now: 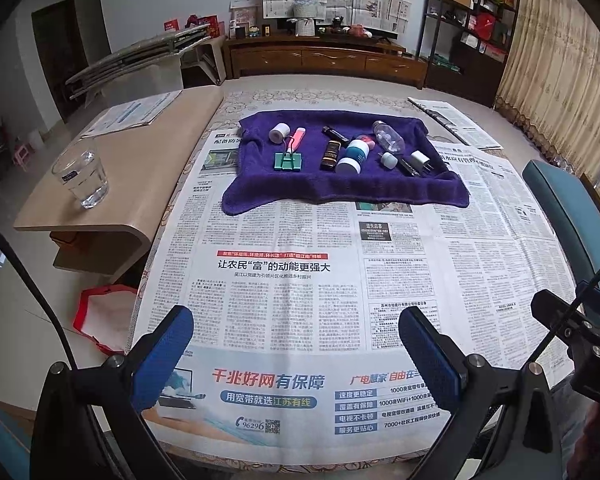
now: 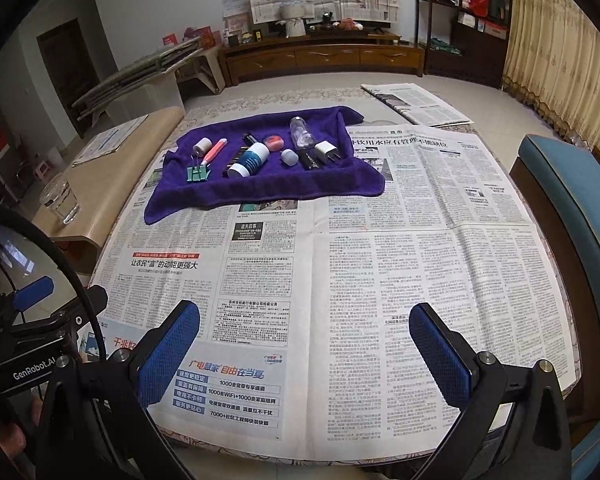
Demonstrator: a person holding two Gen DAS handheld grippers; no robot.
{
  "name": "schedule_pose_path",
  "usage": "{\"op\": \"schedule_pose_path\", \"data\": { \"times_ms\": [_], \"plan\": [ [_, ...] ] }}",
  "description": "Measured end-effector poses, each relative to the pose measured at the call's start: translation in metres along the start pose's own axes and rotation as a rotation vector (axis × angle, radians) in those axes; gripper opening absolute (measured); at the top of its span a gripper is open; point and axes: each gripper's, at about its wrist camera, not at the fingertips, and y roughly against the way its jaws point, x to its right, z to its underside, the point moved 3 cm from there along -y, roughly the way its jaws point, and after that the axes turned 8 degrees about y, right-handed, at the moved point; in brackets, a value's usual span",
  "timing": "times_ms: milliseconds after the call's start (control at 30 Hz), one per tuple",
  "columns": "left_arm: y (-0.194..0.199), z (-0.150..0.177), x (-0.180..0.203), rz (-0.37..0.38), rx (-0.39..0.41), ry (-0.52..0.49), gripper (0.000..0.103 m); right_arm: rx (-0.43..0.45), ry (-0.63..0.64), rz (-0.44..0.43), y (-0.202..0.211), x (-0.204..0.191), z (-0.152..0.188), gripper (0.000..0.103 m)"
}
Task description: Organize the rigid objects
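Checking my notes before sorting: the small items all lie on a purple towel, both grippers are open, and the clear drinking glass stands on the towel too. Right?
Not quite. The clear drinking glass stands on the light wooden side table, apart from the purple towel; the left wrist view shows it. The left gripper and right gripper are open.

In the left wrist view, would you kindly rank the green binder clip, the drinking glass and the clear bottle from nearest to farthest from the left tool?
From the left tool:
1. Drinking glass, on the wooden side table at left.
2. Green binder clip, near the towel's front left.
3. Clear bottle, lying at the towel's far right.
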Motion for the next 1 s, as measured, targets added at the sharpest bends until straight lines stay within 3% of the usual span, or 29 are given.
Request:
{"op": "schedule_pose_path", "data": {
  "times_ms": [1000],
  "plan": [
    [0.009,0.005,0.016,-0.004,0.004,-0.022,0.103,0.018,-0.018,-0.003,0.012,0.014,0.004,0.103]
  ]
}}
